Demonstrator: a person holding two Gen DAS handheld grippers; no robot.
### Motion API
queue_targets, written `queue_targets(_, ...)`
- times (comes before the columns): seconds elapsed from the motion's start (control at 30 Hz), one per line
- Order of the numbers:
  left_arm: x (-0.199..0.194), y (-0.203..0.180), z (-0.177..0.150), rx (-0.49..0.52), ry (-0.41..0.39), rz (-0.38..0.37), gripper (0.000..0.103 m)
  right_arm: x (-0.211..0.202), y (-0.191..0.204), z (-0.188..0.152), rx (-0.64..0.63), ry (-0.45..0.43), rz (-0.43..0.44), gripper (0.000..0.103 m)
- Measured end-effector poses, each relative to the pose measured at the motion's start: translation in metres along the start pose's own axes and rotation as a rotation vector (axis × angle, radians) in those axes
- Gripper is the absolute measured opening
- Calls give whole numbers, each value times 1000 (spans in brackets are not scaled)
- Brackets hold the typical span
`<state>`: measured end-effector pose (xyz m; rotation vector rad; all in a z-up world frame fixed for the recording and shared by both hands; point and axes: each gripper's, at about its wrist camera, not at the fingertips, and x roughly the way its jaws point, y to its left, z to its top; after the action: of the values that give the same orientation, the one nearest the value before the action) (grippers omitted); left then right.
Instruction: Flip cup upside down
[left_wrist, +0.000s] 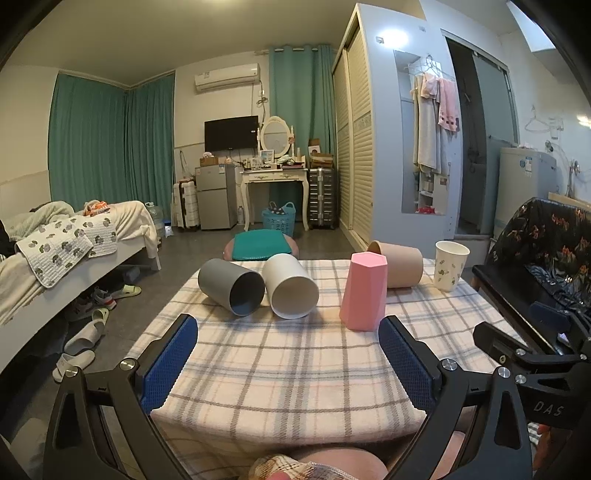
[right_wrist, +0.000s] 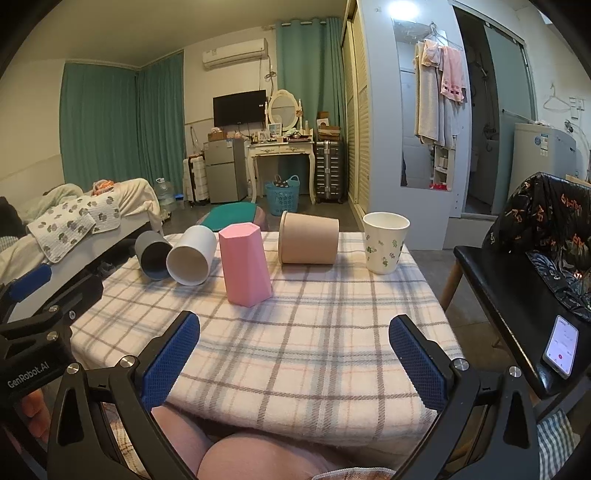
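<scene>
A bedroom with green curtains is sitting behind a small surface covered in a plaid cloth, with a bed off to the left and a black chair to the right. Five cups are resting on the cloth. The grey cup and white cup are lying on their sides, touching, mouths facing the cameras. The pink cup is already standing mouth-down. The tan cup is lying on its side behind it. The only one standing mouth-up is the patterned cup, near the far right corner, so it is probably the one to flip.

Both tools are hovering over the near edge, holding nothing: the left hand-held gripper is spread wide, and the right hand-held gripper is likewise released, well apart from every cup.

The risks are looking mostly geometric. The patterned cup is sitting close to the edge, so a sideways nudge during the approach could be pushing it off toward the chair. It looks thin-walled, so a hard squeeze may be denting it. The cloth is soft and could be bunching under a dragged rim, tipping the cup. The lying cups can roll if brushed, and a reach past the pink cup could be toppling it.
</scene>
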<state>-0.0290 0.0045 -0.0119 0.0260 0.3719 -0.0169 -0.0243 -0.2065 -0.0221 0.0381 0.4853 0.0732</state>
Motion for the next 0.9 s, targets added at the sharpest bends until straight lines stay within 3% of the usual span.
queue_targets(0.9,0,3,-8,-12,16,-2,102,-1,3,-1,-18,7,-4,103)
